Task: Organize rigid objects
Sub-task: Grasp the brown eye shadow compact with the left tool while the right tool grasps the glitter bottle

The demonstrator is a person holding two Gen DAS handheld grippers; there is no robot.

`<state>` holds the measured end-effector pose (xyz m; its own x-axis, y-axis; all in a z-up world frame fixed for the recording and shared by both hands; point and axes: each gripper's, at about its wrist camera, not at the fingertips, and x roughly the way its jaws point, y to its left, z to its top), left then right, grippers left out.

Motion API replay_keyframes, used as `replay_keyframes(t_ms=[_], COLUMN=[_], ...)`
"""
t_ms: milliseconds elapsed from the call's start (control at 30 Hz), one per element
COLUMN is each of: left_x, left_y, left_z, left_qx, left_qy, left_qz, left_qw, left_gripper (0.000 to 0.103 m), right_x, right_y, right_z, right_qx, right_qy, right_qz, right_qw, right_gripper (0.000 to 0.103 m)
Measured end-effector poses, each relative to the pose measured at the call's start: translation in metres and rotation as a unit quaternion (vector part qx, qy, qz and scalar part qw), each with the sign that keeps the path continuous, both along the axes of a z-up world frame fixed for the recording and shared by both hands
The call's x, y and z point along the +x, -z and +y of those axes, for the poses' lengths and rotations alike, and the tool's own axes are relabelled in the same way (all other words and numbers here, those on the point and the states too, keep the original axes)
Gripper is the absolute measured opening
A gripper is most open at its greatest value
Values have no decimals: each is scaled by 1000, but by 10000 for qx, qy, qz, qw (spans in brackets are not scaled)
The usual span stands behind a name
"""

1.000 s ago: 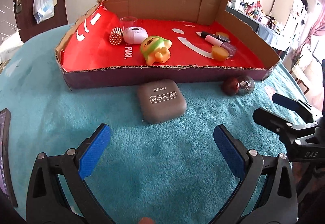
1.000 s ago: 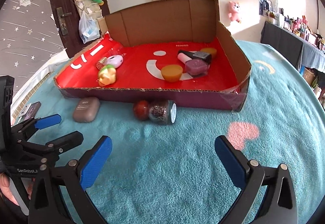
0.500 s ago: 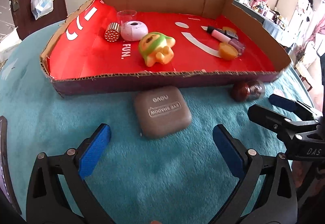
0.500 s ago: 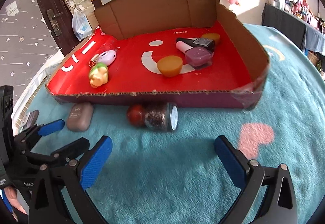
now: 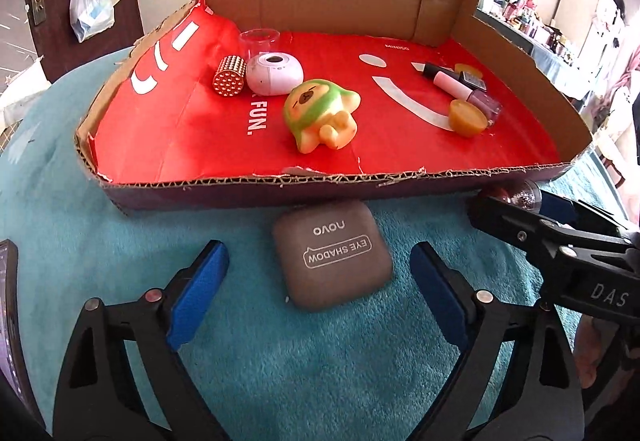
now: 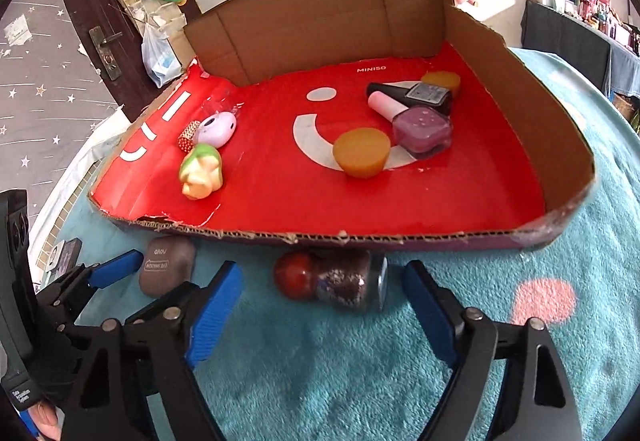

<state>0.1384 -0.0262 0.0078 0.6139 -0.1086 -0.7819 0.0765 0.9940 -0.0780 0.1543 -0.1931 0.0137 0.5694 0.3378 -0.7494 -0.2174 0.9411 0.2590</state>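
Observation:
A grey-brown eye shadow case (image 5: 332, 253) lies on the teal cloth just before the cardboard box (image 5: 280, 181). My left gripper (image 5: 318, 248) straddles it; its jaws are closing, and the blue pads stand clear of the case's sides. A glitter bottle with a round red cap (image 6: 336, 281) lies on its side against the box front (image 6: 360, 237). It sits between the tips of my right gripper (image 6: 323, 268), whose jaws are also closing without touching it. Inside the box lie a green-yellow toy figure (image 5: 320, 117), a white round device (image 5: 274, 75), an orange puck (image 6: 362, 151) and nail polish bottles (image 6: 422, 129).
A studded cylinder (image 5: 229, 82) and a clear cup (image 5: 259, 41) stand in the box's far left corner. A dark flat device (image 6: 64, 257) lies at the table's left edge. The teal plush cloth (image 5: 280, 361) carries a pink heart patch (image 6: 544, 301). A door stands behind on the left.
Both grippers moved forward toward the box, so the case and the bottle now lie between their tips. Both pairs of jaws have narrowed.

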Motion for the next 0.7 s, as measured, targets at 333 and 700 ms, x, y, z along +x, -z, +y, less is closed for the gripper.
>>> replay_keyframes(t_ms=[333,700], left_x=[2,-8], left_y=[1,-2], left_z=[-3,-3], left_qx=[201,266], left_qy=[-9,92], left_qz=[-30,-161], left_qw=[9998,9995], left_gripper=[84,54], right_x=[2,-5], right_y=[2,2], right_z=[12,2], right_qx=[-440,-390], right_qy=[200,358], right_qz=[-106,-172], right_qw=[9988,9985], right_gripper=[79,62])
